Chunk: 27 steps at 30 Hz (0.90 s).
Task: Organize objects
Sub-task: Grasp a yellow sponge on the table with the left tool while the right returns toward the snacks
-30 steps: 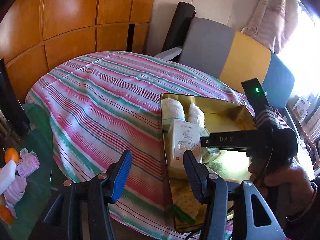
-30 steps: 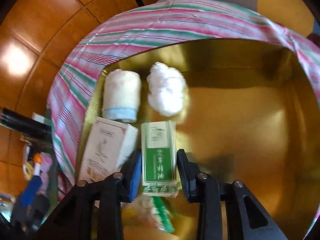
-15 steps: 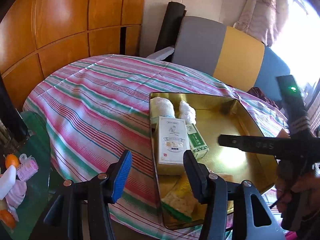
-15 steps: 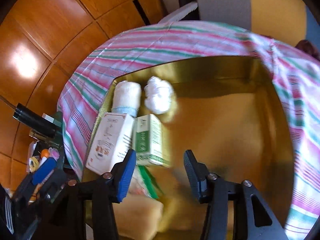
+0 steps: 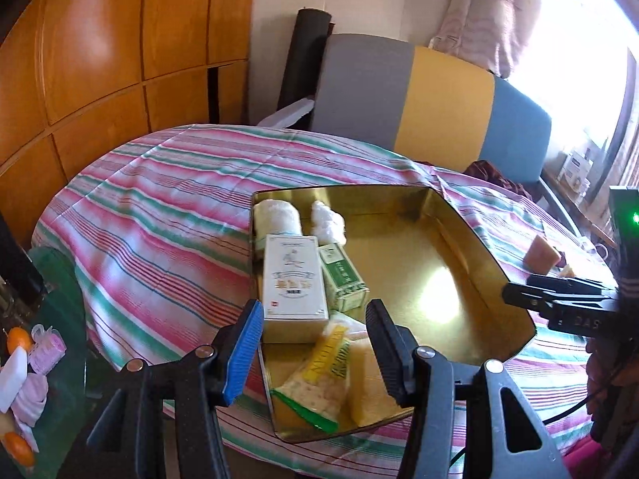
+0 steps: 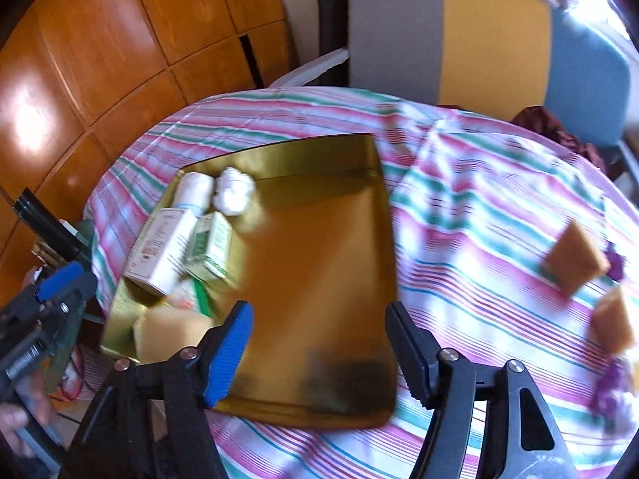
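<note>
Gold tray [image 5: 471,263] sits on the striped tablecloth [image 5: 159,215]. Along its left side: towel roll [image 5: 275,217] and cotton wad [image 5: 327,221] at the far end, then white box [image 5: 293,287] with green box [image 5: 343,277] just beside it, snack bag [image 5: 315,383] and yellow sponge [image 5: 369,383] nearest. Two brown sponges [image 6: 577,255] lie on the cloth, well right of the tray. Left gripper [image 5: 315,347] spread, empty, over the near left corner. Right gripper [image 6: 319,353] spread, empty, above the tray's near edge.
</note>
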{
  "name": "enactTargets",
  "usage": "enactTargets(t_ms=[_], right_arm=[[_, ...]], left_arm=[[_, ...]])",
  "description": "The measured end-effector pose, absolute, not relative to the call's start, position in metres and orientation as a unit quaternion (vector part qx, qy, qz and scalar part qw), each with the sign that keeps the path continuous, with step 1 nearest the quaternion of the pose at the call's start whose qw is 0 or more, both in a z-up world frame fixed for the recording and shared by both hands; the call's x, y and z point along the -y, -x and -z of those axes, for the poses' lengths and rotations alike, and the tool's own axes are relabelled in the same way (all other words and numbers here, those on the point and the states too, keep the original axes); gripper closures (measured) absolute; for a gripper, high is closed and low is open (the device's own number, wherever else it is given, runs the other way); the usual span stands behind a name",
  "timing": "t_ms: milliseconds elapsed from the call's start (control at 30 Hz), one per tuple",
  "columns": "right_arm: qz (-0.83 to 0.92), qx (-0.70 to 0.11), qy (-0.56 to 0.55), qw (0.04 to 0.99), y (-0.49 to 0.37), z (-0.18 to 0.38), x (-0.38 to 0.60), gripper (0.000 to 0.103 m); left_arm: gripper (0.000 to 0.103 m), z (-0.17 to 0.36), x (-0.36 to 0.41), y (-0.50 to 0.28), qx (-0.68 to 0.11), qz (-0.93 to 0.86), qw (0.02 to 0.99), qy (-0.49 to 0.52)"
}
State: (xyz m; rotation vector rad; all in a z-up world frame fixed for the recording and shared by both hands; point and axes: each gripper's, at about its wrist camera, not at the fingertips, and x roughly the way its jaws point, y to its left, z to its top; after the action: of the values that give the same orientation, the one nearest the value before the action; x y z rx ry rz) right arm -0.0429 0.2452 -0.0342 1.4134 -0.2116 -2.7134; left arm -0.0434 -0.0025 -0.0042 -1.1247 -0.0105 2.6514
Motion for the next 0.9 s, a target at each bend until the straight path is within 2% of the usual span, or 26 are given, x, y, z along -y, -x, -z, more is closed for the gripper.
enactTargets(t_ms=[300, 567, 733, 900], right_arm=[[0.89, 0.078, -0.446, -0.049, 0.002, 0.027, -0.33, 0.029], [0.897, 0.122, -0.386, -0.177, -0.04, 0.006, -0.435, 0.026], [0.87, 0.194, -0.324, -0.316, -0.084, 0.017, -0.508, 0.026], [0.827, 0.317, -0.293, -0.36, -0.109, 0.025, -0.553, 0.026]], left_arm=[[0.049, -0.002, -0.028, 0.036, -0.026, -0.909, 0.162, 0.383], [0.049, -0.013, -0.077, 0.034, -0.064, -0.897, 0.218, 0.378], [0.049, -0.017, -0.12, 0.03, -0.089, -0.884, 0.261, 0.377], [0.049, -0.014, -0.168, 0.027, -0.105, -0.865, 0.302, 0.385]])
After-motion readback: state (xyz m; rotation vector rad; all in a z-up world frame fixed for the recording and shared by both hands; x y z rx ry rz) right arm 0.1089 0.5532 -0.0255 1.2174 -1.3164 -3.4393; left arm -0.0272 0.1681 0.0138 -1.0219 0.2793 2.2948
